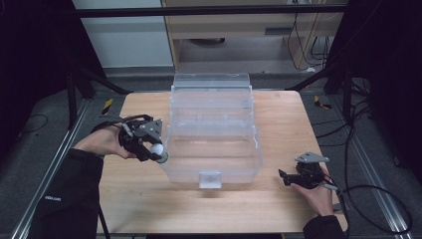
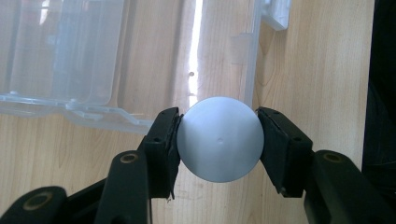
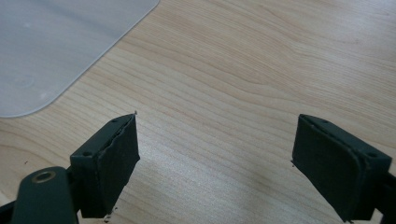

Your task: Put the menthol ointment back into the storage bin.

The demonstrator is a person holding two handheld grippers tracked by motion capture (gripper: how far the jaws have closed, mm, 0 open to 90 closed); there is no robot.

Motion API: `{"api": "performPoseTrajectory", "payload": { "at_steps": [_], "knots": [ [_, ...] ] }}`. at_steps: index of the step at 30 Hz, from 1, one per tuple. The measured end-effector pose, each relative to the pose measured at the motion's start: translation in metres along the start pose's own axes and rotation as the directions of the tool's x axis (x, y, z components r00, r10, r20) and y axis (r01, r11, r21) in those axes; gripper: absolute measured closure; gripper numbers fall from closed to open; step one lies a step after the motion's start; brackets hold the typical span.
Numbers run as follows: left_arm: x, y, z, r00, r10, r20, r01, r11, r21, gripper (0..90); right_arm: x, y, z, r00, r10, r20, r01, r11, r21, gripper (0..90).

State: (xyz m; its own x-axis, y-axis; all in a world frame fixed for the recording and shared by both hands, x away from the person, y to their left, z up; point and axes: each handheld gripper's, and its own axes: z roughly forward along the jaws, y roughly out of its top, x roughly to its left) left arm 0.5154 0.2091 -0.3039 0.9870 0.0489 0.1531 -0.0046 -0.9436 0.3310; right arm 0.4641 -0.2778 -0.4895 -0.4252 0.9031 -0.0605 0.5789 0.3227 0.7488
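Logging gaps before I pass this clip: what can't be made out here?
- High view: whether the clear box holds anything; its see-through walls and glare blur the inside.
- High view: the right gripper is too small to judge its jaws.
- Left gripper view: the ball hides the table behind it.

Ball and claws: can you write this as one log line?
left claw: shut on white ball | right claw: open, above table | clear box: open

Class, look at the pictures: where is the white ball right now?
The white ball is clamped in the left tool, held at the left edge of the clear plastic box over the wooden table.
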Motion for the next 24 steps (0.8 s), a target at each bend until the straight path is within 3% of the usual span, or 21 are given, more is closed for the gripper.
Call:
{"api": "performPoseTrajectory", "payload": {
  "at_steps": [24],
  "knots": [
    [0.016,0.006,0.033,0.9991,-0.012,0.042,0.011,0.9996,0.028,50.2,-0.001,-0.002,0.001,1.0000,-0.003,0.001,0.003,1.000,0.002,14.8]
  ]
}}
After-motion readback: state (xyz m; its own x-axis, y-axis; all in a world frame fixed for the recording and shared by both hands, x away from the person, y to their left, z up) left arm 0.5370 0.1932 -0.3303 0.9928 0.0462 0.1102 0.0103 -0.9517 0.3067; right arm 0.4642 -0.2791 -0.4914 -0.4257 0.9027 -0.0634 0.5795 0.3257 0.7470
